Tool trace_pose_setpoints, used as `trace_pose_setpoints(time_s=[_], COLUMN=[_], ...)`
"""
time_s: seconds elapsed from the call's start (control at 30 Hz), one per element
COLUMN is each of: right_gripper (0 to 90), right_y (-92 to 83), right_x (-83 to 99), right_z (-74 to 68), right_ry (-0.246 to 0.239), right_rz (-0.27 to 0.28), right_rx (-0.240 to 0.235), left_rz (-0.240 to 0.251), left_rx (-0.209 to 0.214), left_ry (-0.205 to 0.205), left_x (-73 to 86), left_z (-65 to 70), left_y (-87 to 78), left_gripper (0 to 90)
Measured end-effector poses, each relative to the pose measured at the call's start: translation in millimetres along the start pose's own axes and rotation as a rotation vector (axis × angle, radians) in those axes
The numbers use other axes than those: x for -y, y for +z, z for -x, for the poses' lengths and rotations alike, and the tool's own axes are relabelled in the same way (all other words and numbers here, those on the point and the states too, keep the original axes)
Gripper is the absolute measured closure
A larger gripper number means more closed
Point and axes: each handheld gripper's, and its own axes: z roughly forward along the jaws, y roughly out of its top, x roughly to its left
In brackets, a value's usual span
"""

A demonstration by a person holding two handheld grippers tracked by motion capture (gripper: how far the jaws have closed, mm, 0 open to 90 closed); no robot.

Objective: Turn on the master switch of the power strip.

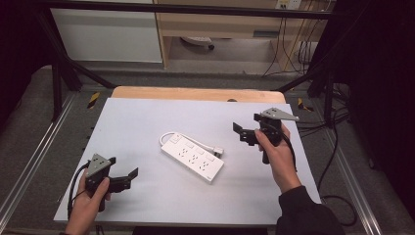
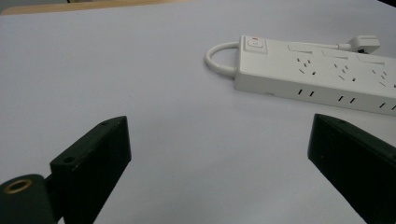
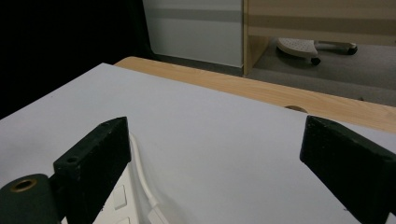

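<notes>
A white power strip [image 1: 193,157] lies flat in the middle of the white table top [image 1: 142,117], its short cord looped back so the plug [image 1: 219,152] rests beside it. My left gripper [image 1: 122,167] is held low at the front left, open and holding nothing, pointing toward the strip. From the left gripper view the strip [image 2: 322,74] lies ahead and to the right of the open gripper [image 2: 217,154]. My right gripper [image 1: 246,122] hovers right of the strip, open. In the right gripper view the strip's end [image 3: 119,200] and cord [image 3: 142,179] sit low left beside the open gripper [image 3: 215,154].
A wooden table edge [image 1: 195,93] runs along the far side of the white top. A black frame [image 1: 63,73] stands around the table, and cables [image 1: 337,127] trail on the floor at the right. Beyond are a cabinet [image 1: 215,24] and a chair base [image 3: 303,46].
</notes>
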Motion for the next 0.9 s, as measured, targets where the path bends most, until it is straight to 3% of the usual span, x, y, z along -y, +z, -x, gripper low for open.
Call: trace_pose_setpoints(time_s=[0.33, 0.53, 0.9], right_gripper=[6.8, 4.7, 5.4], right_y=[-30.3, -42.7, -64.7], right_x=[14.3, 23.9, 43.5], right_z=[18.2, 26.0, 38.3], right_ry=[0.005, 0.003, -0.009], right_rz=[0.028, 0.02, 0.042], right_rx=[0.037, 0.041, 0.083], left_rz=[-0.003, 0.023, 0.018], left_rx=[-0.005, 0.007, 0.004], left_ry=[-0.008, -0.02, -0.034], left_x=[0.8, -0.1, 0.9], left_z=[-1.5, -1.0, -3.3], left_y=[-1.8, -4.6, -6.1], left_gripper=[6.0, 6.0, 6.0])
